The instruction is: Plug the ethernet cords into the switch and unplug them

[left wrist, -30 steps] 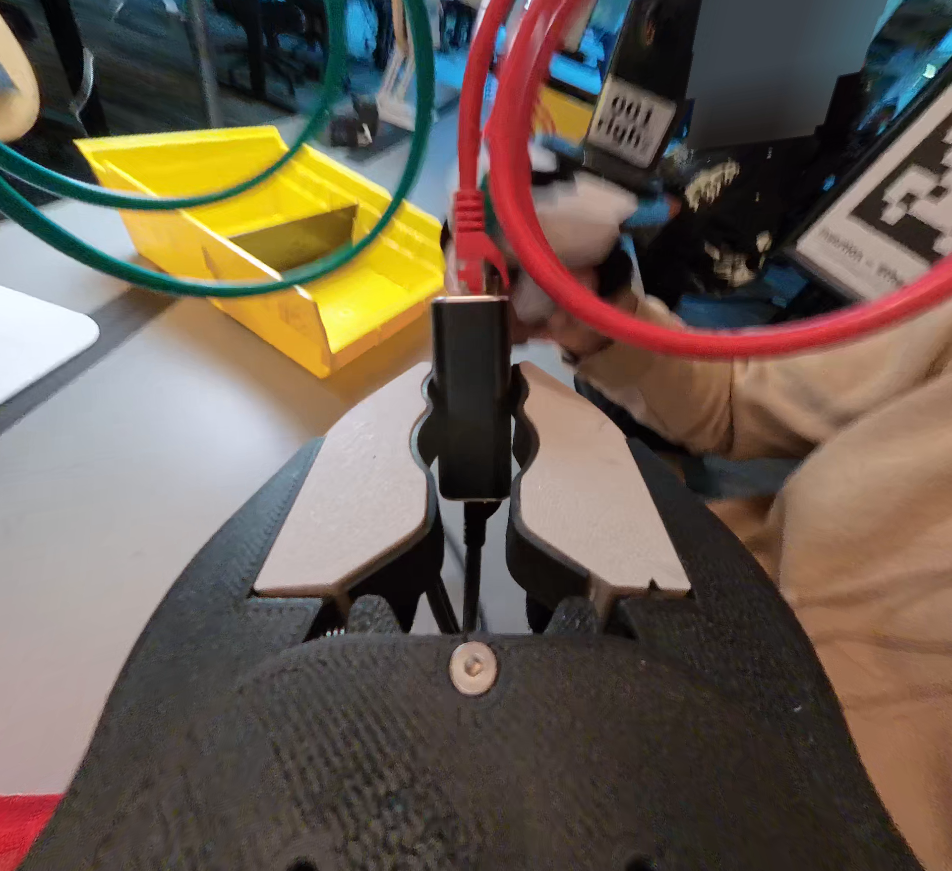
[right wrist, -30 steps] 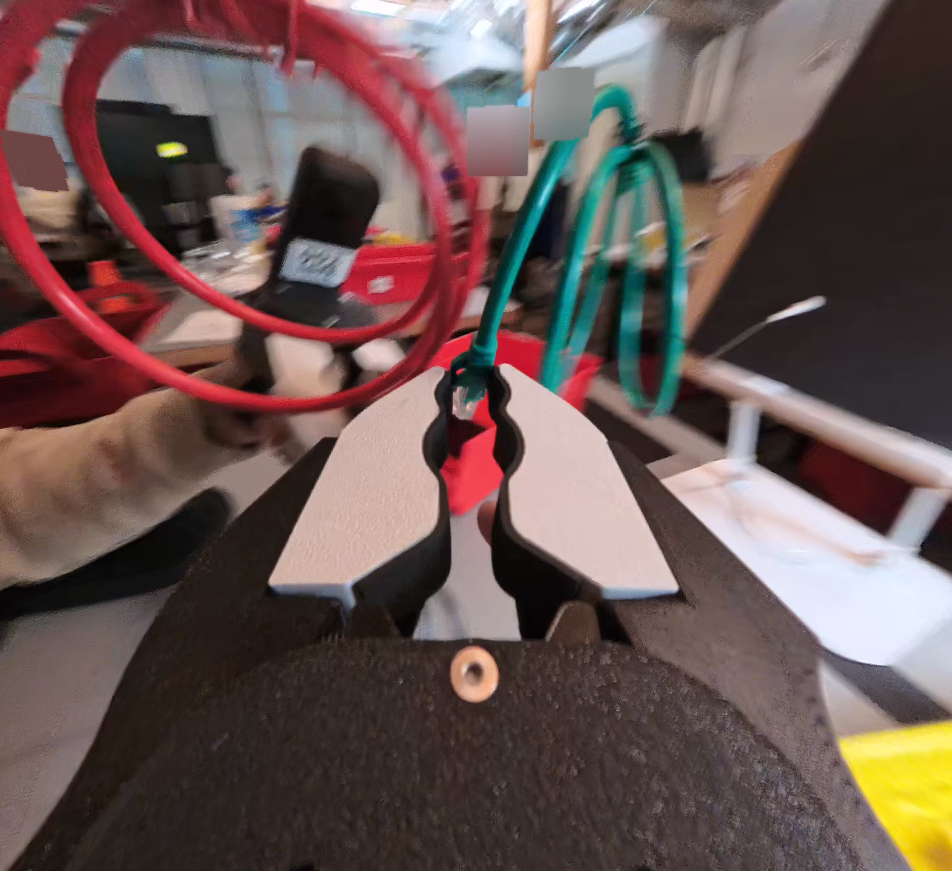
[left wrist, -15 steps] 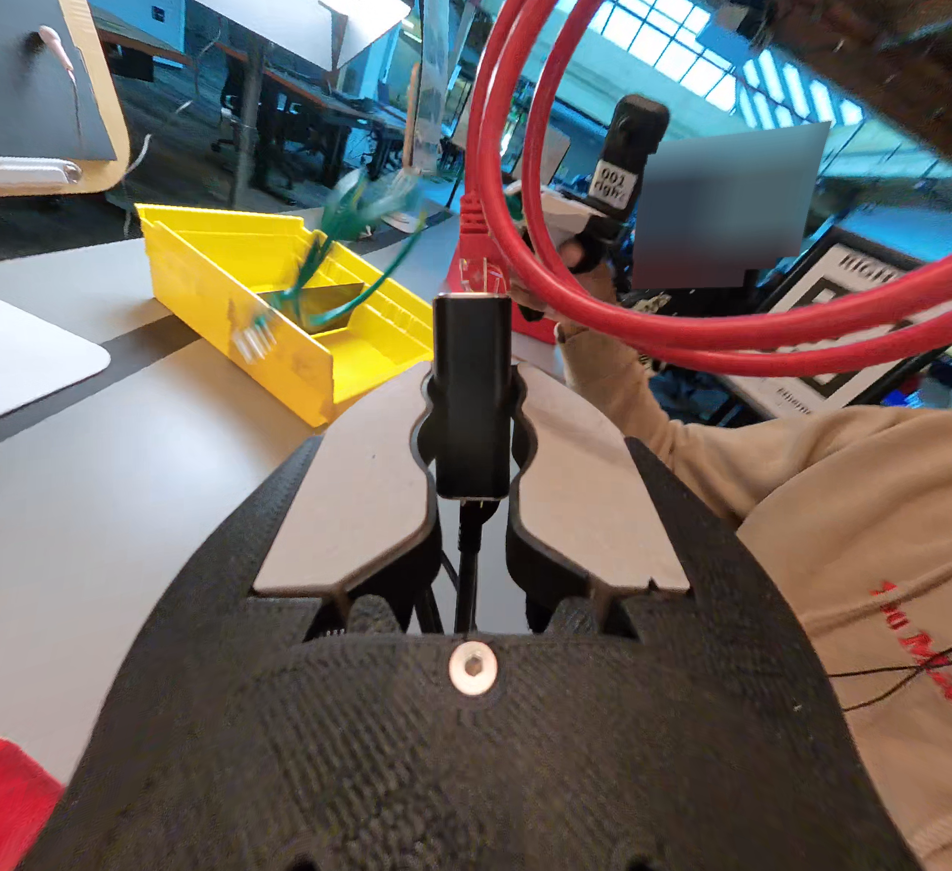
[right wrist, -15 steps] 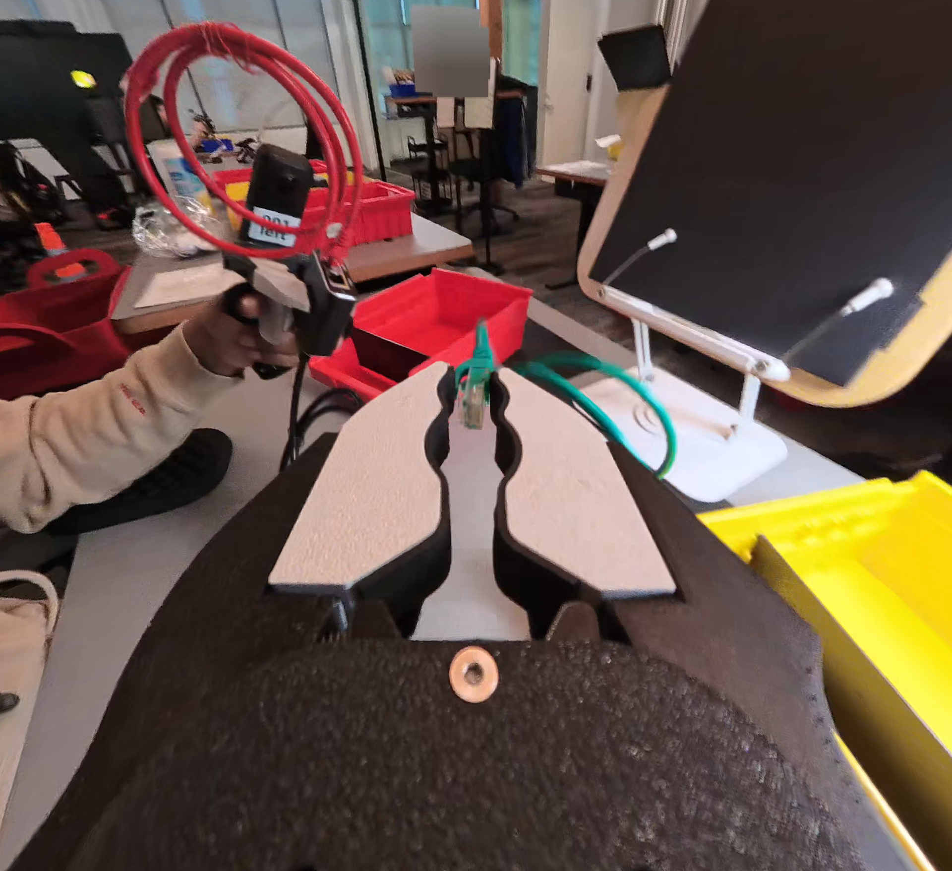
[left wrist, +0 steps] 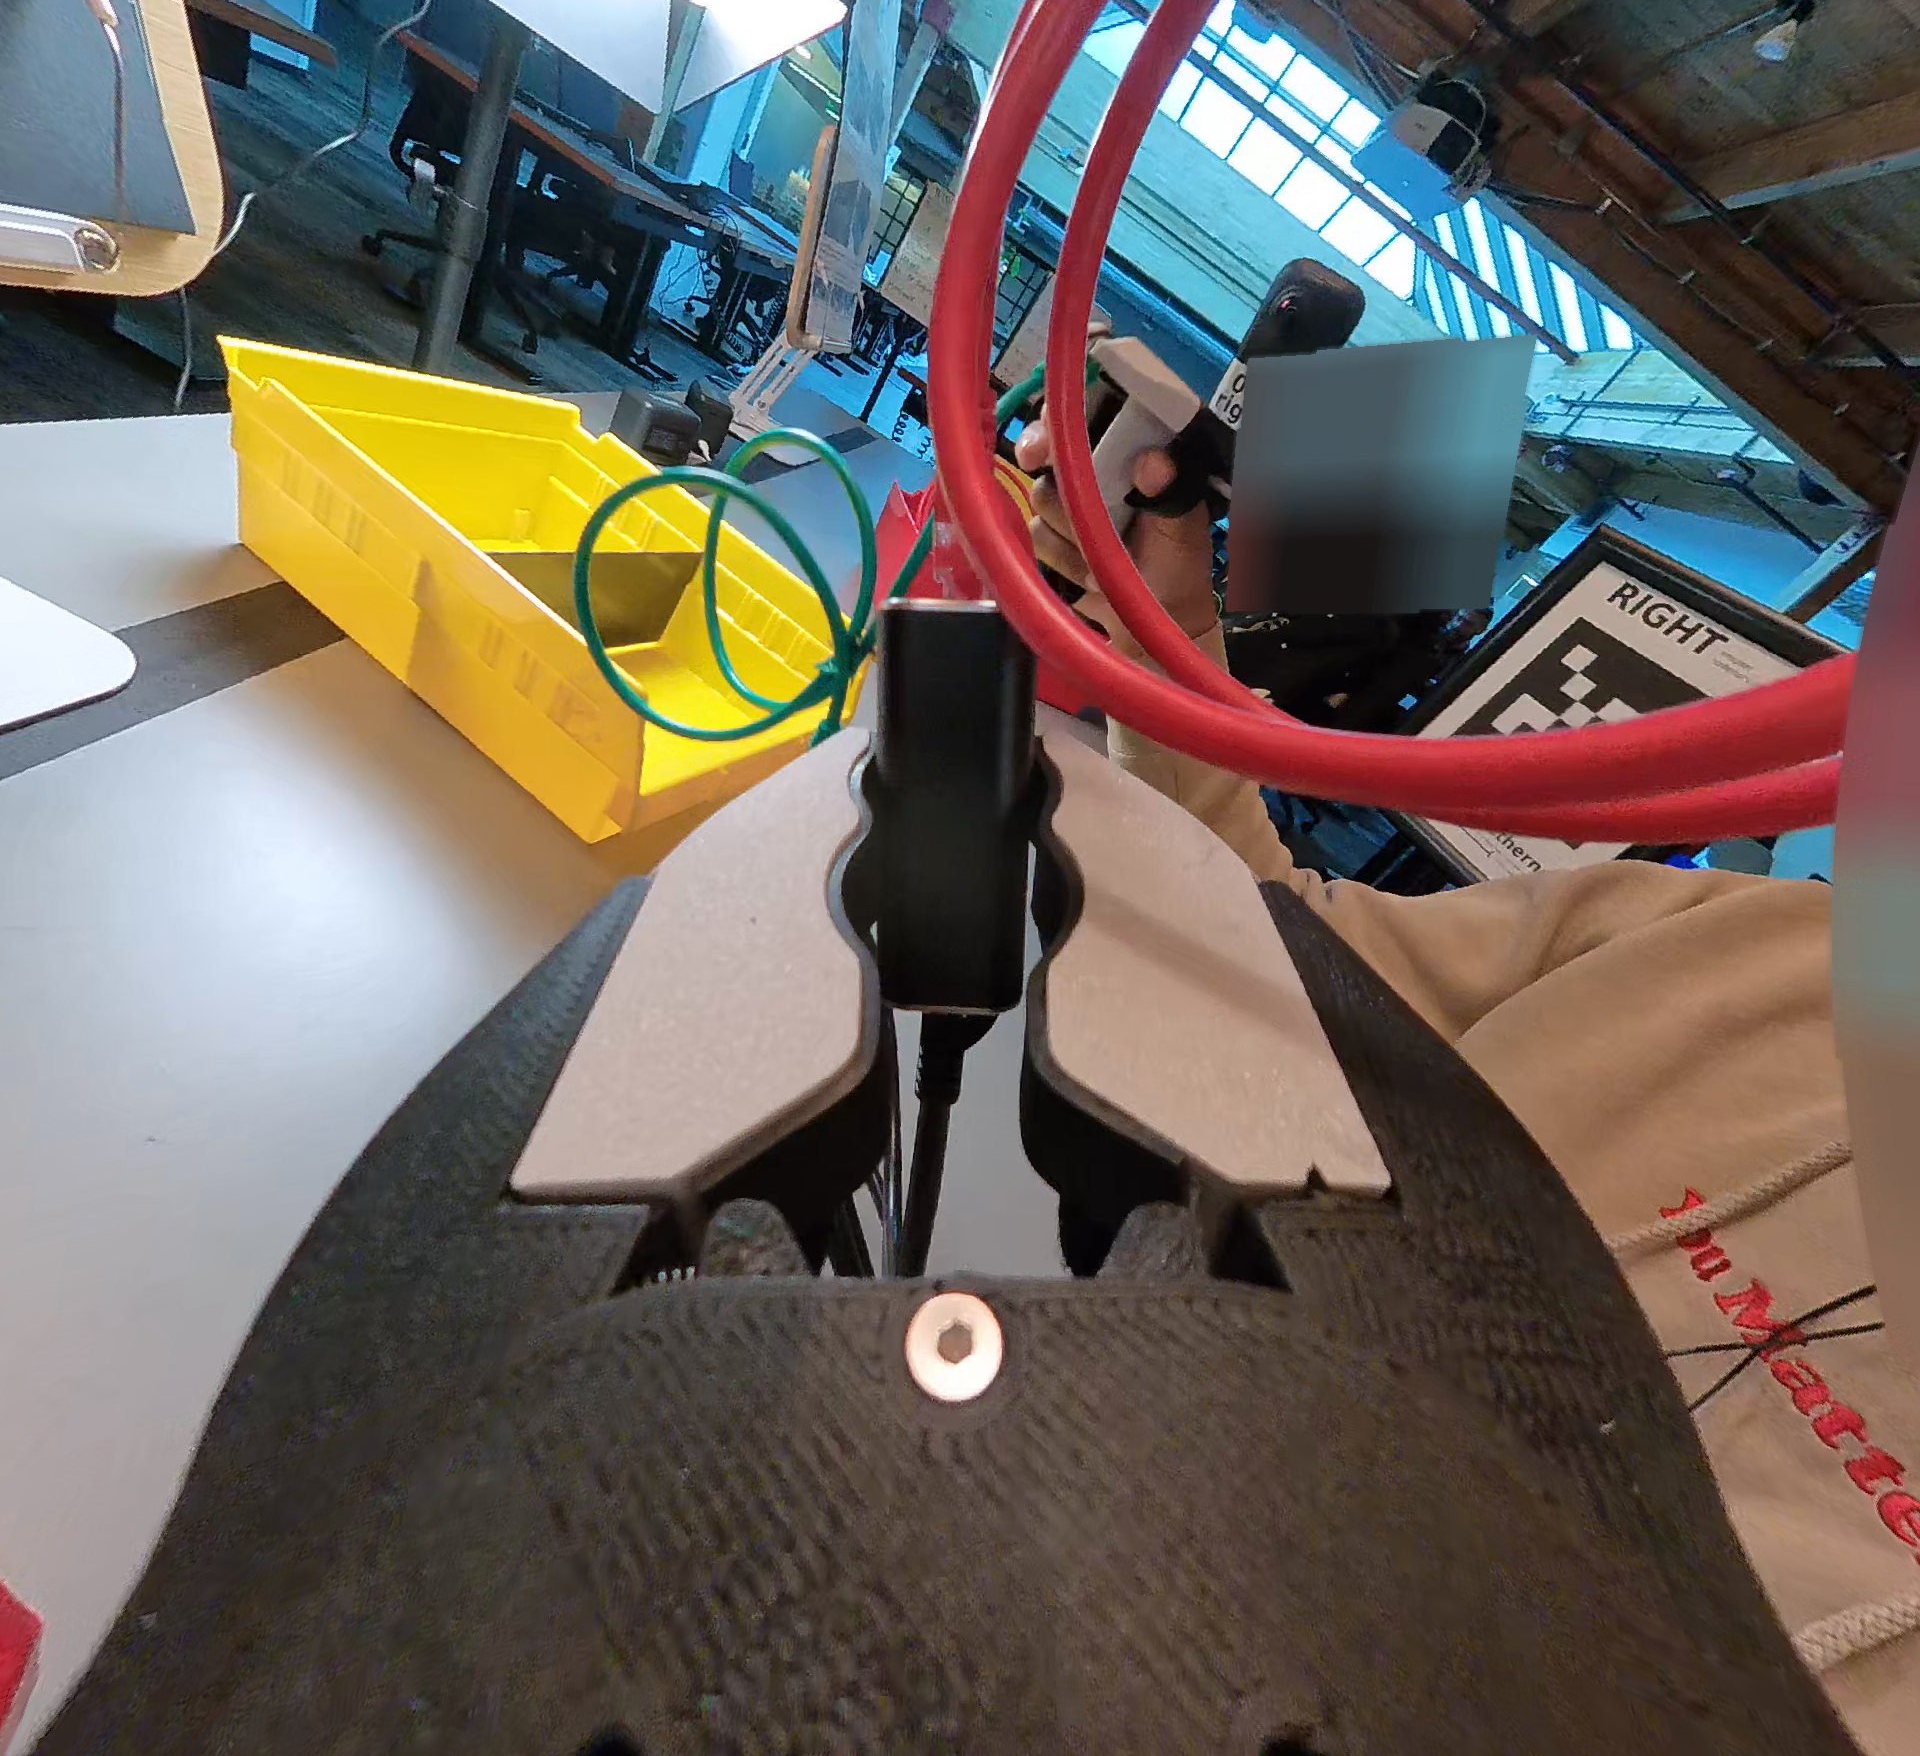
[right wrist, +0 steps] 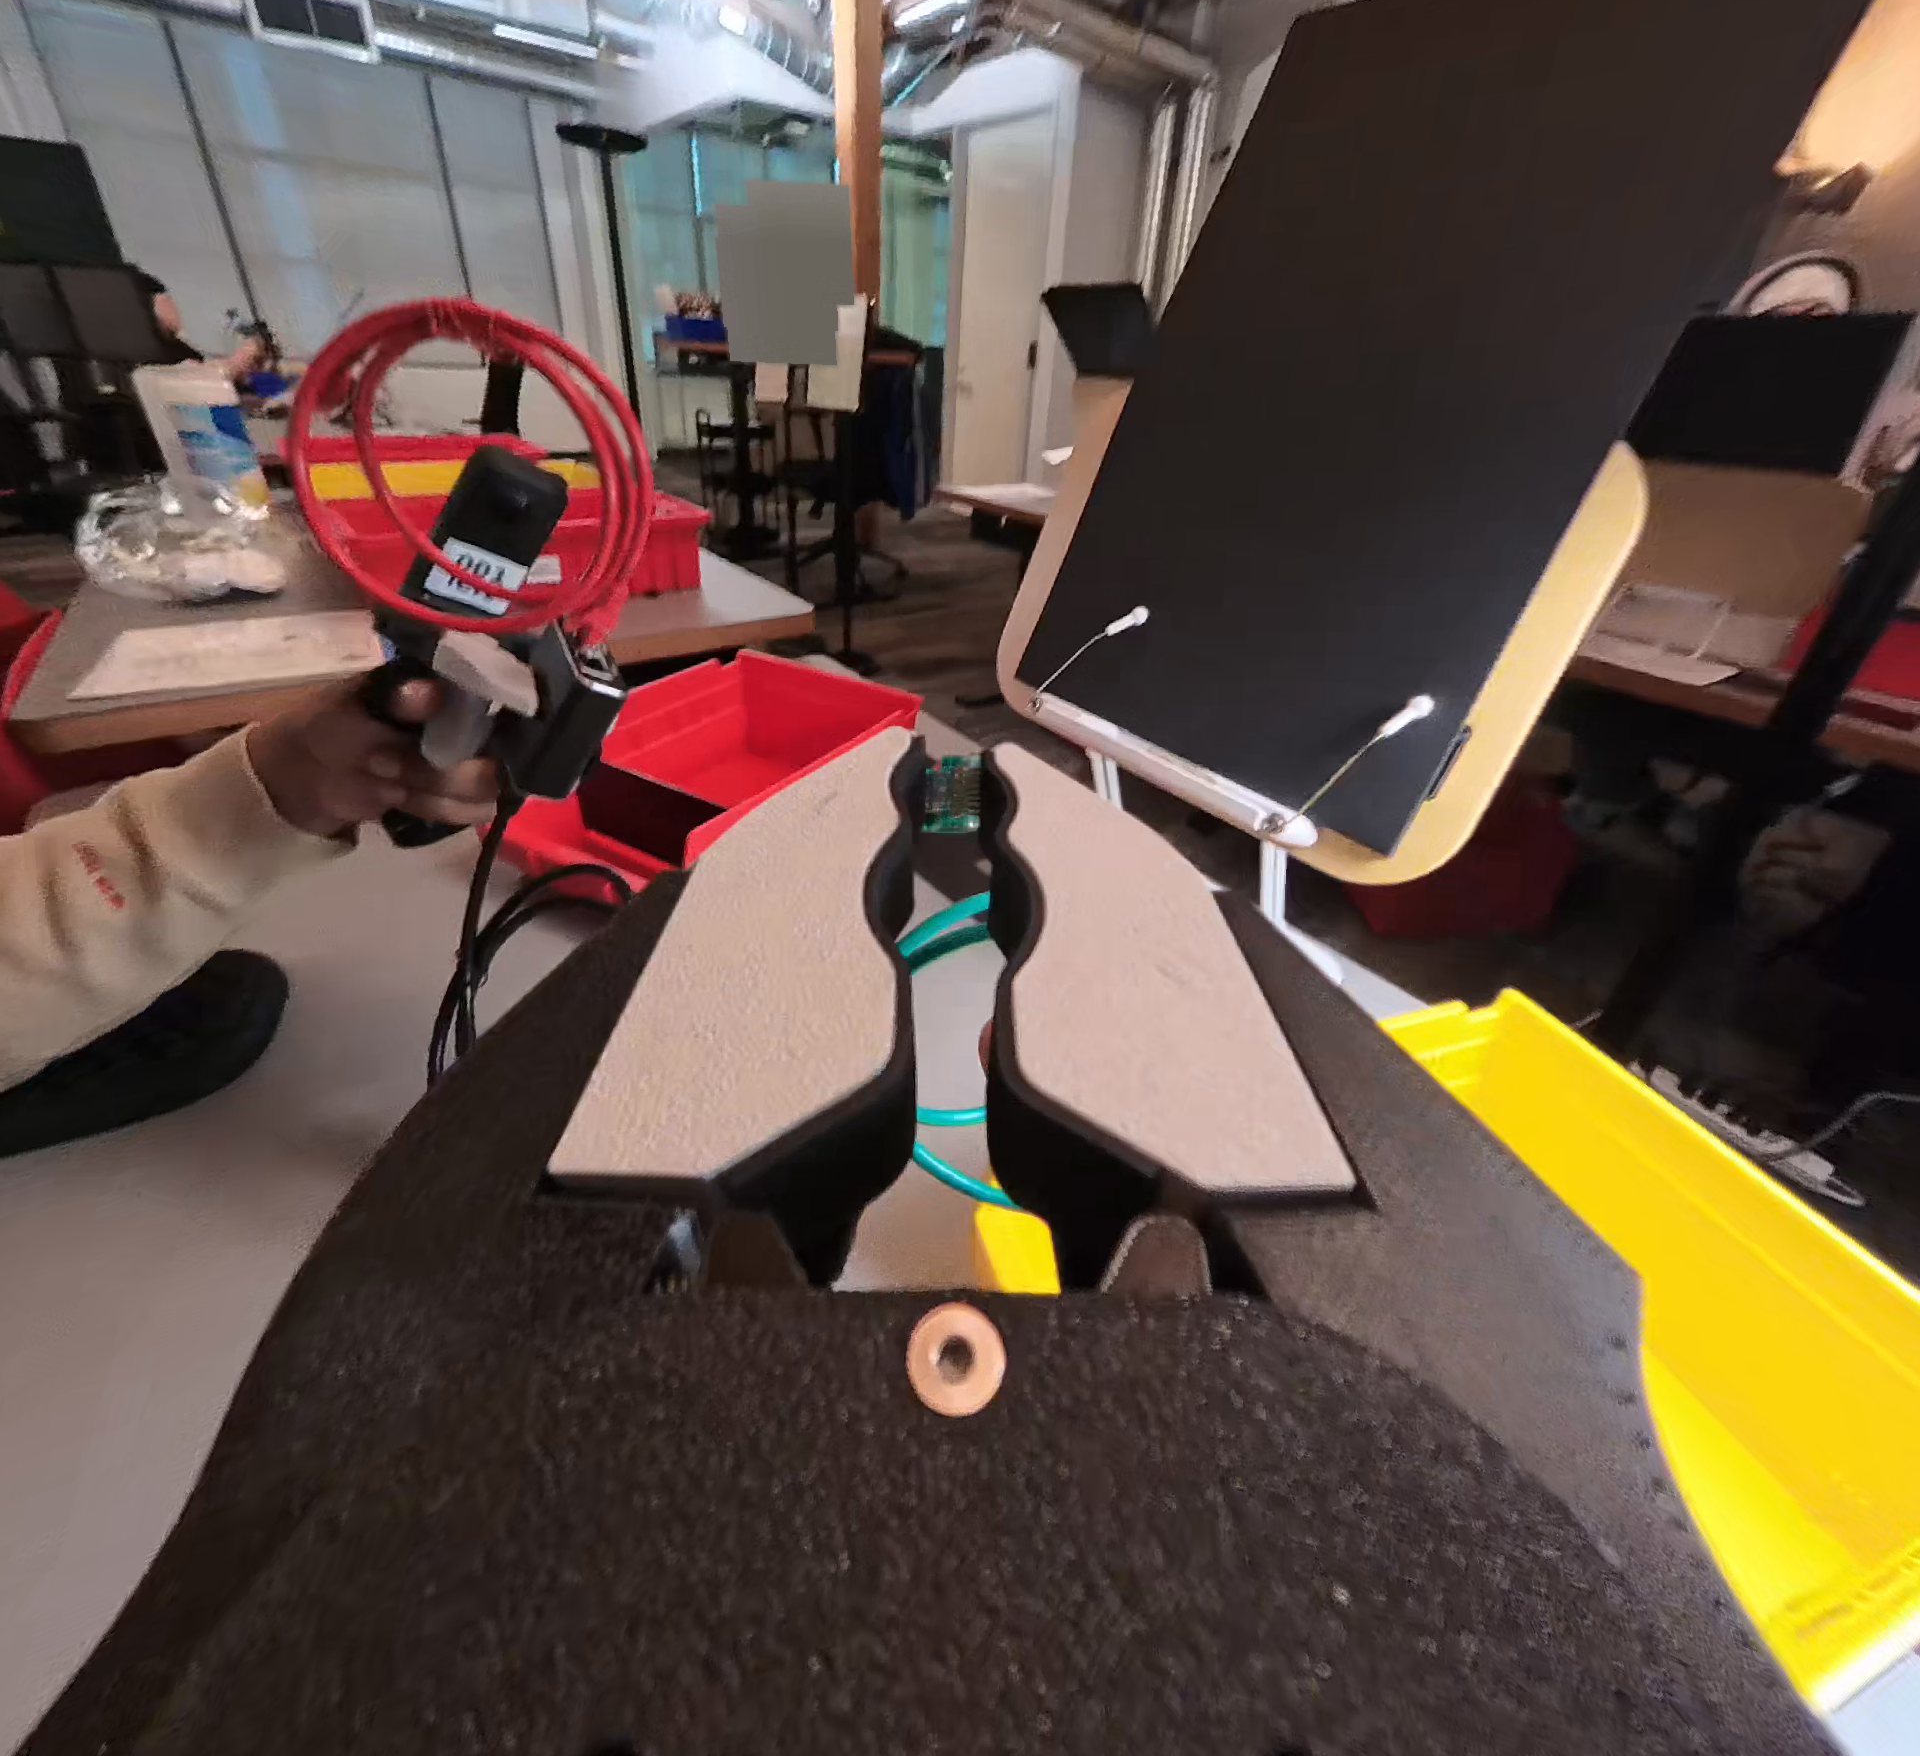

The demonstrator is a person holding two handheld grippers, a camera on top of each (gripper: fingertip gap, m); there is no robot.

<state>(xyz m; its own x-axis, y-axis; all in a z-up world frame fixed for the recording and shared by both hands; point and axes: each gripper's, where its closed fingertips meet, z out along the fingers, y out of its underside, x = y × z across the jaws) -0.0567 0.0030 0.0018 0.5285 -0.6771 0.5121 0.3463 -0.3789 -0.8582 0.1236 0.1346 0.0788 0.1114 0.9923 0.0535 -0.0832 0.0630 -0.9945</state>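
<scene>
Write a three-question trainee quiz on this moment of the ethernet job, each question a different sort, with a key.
1. True or false: the red cord is plugged into the black switch that the left gripper holds.
2. Multiple choice: what sits between the fingers of the right gripper?
A. the green cord's plug
B. a red bin
C. nothing
3. Fill in: in the left wrist view, the green cord's loops hang in front of the ____ bin.

Key
1. True; its plug enters the switch's top end.
2. A
3. yellow
</scene>
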